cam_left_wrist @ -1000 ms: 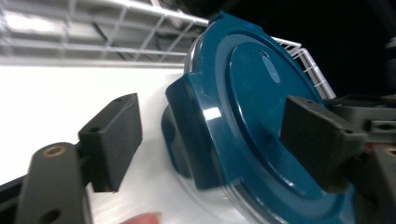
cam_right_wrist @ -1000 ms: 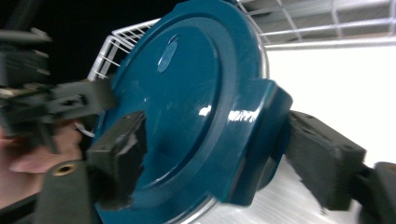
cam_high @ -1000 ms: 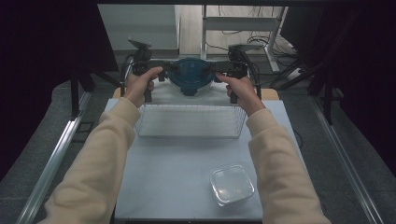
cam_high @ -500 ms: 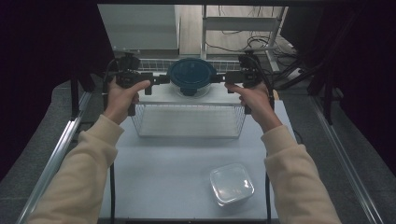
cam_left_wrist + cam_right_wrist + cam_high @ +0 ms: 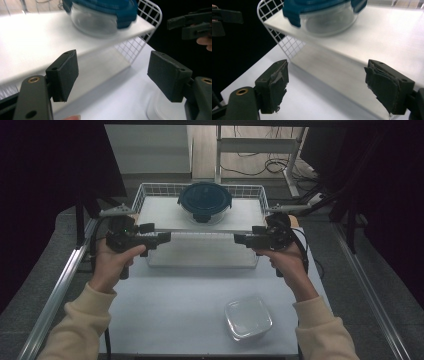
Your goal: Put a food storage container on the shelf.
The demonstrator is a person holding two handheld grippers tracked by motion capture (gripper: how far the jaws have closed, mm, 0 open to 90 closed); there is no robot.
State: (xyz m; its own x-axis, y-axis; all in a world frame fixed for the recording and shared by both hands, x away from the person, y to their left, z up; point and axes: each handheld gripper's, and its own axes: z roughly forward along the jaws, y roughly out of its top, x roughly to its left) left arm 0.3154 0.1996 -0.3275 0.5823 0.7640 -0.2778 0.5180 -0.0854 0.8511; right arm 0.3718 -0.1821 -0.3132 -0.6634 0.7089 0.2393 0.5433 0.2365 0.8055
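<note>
Blue plastic makes the lid of a round glass bowl, which is seen in the upper middle of the high view. The lid is dark blue with clip flaps at its rim, and the glass under it is clear, so the white shelf can be seen through it. The bowl is set on a flat white shelf inside a white wire basket, and the basket's thin wires make little squares at its sides. The left gripper is held at the left of the frame, in front of the basket's left end, and nothing is touched by it. The right gripper is held at the right, in front of the basket's right end, and it is also apart from everything. In the left gripper view the black pads are spread wide with only table and shelf seen between them; these jaws have just been closing a little. In the right gripper view the worn, torn pads are also set wide apart, they too have just closed a little, and nothing is held. A clear square tub is seen on the white table at the lower right, well apart from both grippers.
</note>
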